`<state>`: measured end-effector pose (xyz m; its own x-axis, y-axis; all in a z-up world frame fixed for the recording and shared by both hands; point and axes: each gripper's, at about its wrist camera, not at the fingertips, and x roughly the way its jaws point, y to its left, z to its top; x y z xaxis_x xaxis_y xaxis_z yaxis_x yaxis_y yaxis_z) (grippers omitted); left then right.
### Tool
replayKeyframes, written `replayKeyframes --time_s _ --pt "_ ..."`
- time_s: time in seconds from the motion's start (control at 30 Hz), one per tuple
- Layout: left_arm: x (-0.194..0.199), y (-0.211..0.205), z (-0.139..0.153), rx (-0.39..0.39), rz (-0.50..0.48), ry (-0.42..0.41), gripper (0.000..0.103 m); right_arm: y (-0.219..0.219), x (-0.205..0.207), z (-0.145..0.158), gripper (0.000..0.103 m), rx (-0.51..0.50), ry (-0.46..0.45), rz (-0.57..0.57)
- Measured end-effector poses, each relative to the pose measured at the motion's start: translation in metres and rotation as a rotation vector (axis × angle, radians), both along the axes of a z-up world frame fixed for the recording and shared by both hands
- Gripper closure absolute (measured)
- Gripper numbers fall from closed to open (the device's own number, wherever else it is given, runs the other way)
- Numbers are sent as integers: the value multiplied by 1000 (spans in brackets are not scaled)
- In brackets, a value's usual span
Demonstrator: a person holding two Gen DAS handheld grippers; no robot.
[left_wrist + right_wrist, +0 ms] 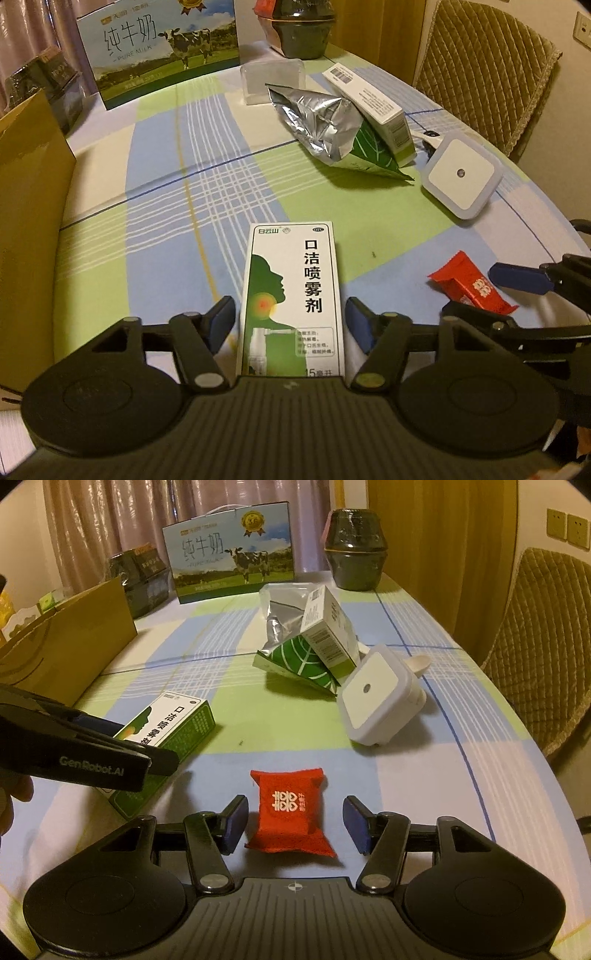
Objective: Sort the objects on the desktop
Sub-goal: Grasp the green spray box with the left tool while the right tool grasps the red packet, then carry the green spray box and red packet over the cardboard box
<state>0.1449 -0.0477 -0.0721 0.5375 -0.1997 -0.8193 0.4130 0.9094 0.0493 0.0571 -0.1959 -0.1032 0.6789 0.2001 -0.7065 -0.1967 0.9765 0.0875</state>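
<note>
A white and green spray medicine box (291, 280) lies flat on the checked tablecloth (184, 192). My left gripper (291, 321) is open and straddles the near half of the box, with a thin gap beside each blue pad. From the right wrist view the same box (177, 720) shows under the left gripper (133, 738). A red sweet packet (290, 801) with a gold double-happiness mark lies between the fingers of my right gripper (295, 819). That gripper is open, and both pads stand clear of the packet. In the left wrist view the packet (469, 284) sits at the right edge.
A silver and green foil pouch (325, 125) lies mid-table with a long white box (369, 99) leaning on it. Beside them is a white square plug-in light (461, 177). A milk carton (162, 48), dark jar (299, 29) and cardboard box (29, 206) line the edges. A padded chair (487, 74) stands at right.
</note>
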Motion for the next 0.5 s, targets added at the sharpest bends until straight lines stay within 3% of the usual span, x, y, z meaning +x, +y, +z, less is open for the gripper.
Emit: replayKeyframes --time_s 0.03,0.23,0.3,0.4,0.5 --pt "0 0 -1 4 0 3 51 1 1 -1 48 -4 -2 1" --pt "-5 1 -2 -3 12 -4 52 7 0 -5 49 -38 -23 17" --pt "-7 2 -2 -10 14 0 52 9 0 -6 53 -60 -31 23" --pt "-11 5 -1 -20 15 10 52 7 0 -5 73 -62 -37 18" --pt "-17 7 0 -24 20 13 52 6 0 -4 76 -54 -31 15"
